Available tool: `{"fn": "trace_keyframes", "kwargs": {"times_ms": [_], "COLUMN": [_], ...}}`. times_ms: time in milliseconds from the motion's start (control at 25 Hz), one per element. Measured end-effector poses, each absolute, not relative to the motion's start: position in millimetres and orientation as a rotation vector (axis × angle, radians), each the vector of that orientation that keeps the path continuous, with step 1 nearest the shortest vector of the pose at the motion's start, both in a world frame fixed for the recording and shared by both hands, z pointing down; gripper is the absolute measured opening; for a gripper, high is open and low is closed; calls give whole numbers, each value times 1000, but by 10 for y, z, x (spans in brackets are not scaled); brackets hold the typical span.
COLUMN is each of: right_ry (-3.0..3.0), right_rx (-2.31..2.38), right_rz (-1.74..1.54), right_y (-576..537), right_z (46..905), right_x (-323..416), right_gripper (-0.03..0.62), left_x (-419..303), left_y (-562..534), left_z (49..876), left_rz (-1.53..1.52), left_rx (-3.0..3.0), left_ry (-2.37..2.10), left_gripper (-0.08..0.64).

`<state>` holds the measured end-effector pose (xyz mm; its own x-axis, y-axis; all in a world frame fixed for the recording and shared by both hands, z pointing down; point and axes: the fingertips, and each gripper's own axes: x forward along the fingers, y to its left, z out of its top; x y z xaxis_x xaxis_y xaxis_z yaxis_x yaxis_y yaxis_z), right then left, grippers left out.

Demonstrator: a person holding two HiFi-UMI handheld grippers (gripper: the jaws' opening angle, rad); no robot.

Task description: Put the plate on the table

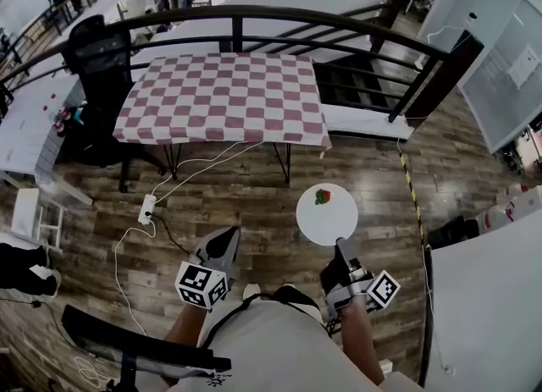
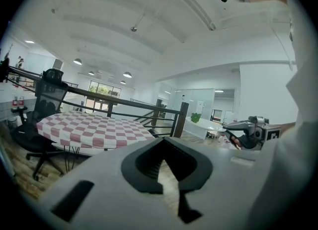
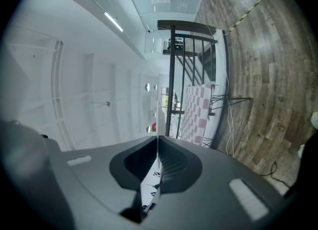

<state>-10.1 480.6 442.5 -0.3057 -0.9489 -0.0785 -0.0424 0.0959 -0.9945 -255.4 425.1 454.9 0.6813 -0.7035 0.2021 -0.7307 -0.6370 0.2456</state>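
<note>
So far, nothing of the placing itself is done: the white plate (image 1: 326, 214) is off the table (image 1: 220, 98), carried in the air above the wooden floor, short of the table's near edge and off toward its near right corner. The right gripper (image 1: 340, 249) is clamped on the plate's rim on the side away from the table; in the right gripper view the rim shows as a thin white line pinched between the jaws. A small red-and-green item (image 1: 323, 197) sits on the plate, toward the side nearer the table. The left gripper (image 1: 227, 236) is closed on nothing and points toward the table. What remains, as I judge it, is nearly the whole job: bringing the plate over the checkered cloth, setting it down level and letting go.
</note>
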Motion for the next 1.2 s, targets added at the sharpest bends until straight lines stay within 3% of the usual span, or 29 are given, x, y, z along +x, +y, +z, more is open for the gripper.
{"fn": "trace_keyframes", "kwargs": {"times_ms": [640,1200], "right_ry": [1489,1511], "right_rx": [-1047,-1011], "right_rz": [-1331,-1352], "right_y": [4635,3669], "right_z": [4470,4457], "right_x": [-35,401], "right_gripper": [18,17], "left_x": [-2672,-2170], "left_y": [4094,3251], "left_z": [4602,4572], "left_rz": [146,157], "left_rx": [2578,2572], "left_ry": [-1139,-1171], "left_gripper": [6,6]}}
